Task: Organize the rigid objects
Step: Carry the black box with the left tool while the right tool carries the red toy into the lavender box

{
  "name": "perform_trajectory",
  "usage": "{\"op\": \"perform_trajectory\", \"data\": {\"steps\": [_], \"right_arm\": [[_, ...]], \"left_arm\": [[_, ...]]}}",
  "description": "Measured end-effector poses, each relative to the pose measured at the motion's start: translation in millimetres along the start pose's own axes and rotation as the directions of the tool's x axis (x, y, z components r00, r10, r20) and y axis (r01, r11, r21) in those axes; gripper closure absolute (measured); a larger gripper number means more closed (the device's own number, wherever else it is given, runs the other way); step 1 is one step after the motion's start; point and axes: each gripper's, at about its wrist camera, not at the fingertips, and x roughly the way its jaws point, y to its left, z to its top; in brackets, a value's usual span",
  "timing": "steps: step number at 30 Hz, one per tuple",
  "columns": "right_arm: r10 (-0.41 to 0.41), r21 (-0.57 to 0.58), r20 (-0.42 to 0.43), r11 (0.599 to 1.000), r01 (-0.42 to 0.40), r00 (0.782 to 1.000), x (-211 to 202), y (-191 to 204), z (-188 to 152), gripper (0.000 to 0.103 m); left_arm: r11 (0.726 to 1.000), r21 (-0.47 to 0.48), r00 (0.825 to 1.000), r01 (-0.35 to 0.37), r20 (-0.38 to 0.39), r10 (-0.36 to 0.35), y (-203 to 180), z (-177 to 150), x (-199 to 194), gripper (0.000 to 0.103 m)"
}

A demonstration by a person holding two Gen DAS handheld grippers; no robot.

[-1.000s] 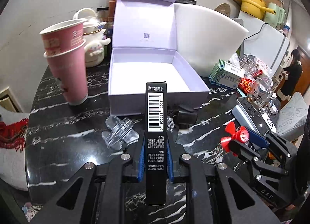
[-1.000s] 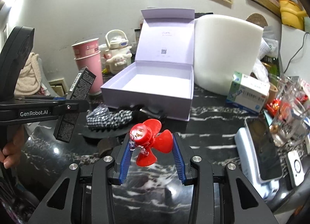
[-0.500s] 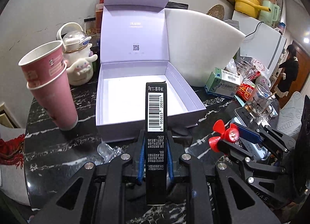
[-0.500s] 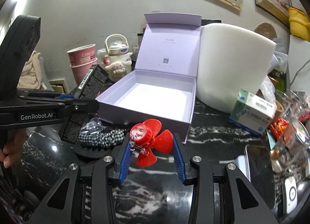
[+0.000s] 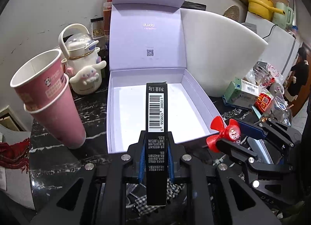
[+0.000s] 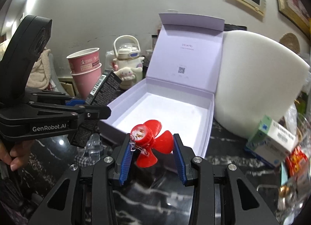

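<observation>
My left gripper is shut on a long black barcode box, held above the front wall of the open lilac gift box; its tip reaches over the white floor inside. The black box also shows in the right wrist view. My right gripper is shut on a red toy propeller just before the gift box's near right corner. The propeller also shows in the left wrist view.
Two stacked pink paper cups and a white character kettle stand left of the box. A white foam block stands to its right, with a green carton and clutter beyond. A checked cloth lies under my left gripper.
Both grippers have moved forward and up towards the lilac box. The black box now reaches over its front wall, and the propeller is closer to its right corner.
</observation>
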Motion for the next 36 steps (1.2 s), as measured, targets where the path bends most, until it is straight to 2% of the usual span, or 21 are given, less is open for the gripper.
{"op": "perform_trajectory", "data": {"steps": [17, 30, 36], "right_arm": [[0.029, -0.022, -0.04, 0.999, -0.029, 0.999, 60.8, -49.1, 49.5, 0.064], [0.005, -0.084, -0.097, 0.996, -0.013, 0.995, 108.0, -70.3, 70.4, 0.064], [-0.008, -0.101, -0.133, 0.995, -0.006, 0.991, 131.6, -72.3, 78.6, 0.063]], "left_arm": [[0.998, 0.03, 0.999, -0.052, 0.016, 0.051, 8.0, 54.5, 50.6, 0.085], [0.995, 0.058, 0.996, -0.082, -0.042, 0.084, 10.9, 79.4, 99.9, 0.085], [0.994, 0.022, 0.991, -0.109, -0.071, 0.11, 19.0, 84.8, 116.3, 0.085]]}}
